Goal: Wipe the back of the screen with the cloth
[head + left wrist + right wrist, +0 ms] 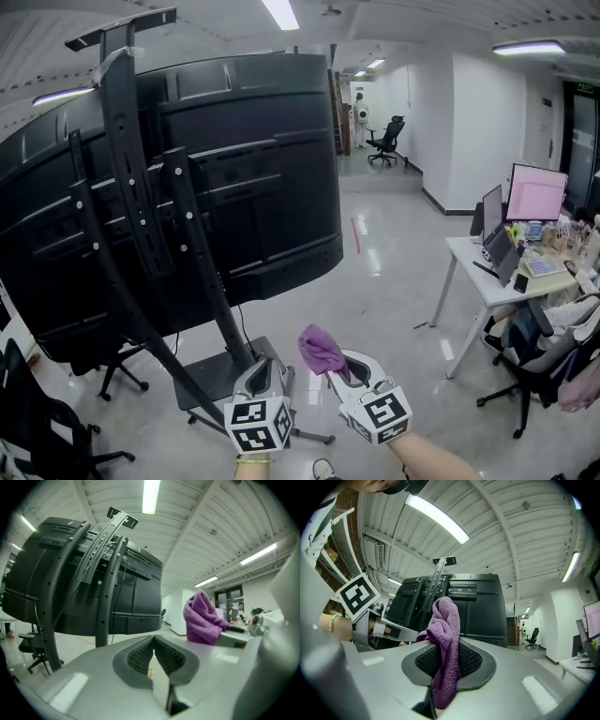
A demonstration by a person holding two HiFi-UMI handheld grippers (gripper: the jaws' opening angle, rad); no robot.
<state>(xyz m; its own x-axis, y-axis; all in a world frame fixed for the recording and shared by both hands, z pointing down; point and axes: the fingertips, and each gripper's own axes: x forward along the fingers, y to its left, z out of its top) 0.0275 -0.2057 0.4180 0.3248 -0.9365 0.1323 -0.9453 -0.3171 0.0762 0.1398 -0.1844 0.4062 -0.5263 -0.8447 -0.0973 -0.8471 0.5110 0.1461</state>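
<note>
One purple cloth (322, 351) is pinched between the jaws of the right claw (446, 663); its free end stands up above them. It is held low in front of the black back of the screen (253, 159), which hangs on a stand (141, 216), and does not touch it. The left claw (153, 654), just beside the right one, has its jaws pressed together with nothing between them.

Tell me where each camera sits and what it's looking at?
Head view: on the person's head, looking forward and down at the back of the screen; left gripper, right gripper and a forearm show.
Left gripper view: on the left gripper, looking over its shut jaws toward the screen.
Right gripper view: on the right gripper, looking past the purple cloth in its jaws; a wrist shows left.
Shared: all three show screen and cloth.
</note>
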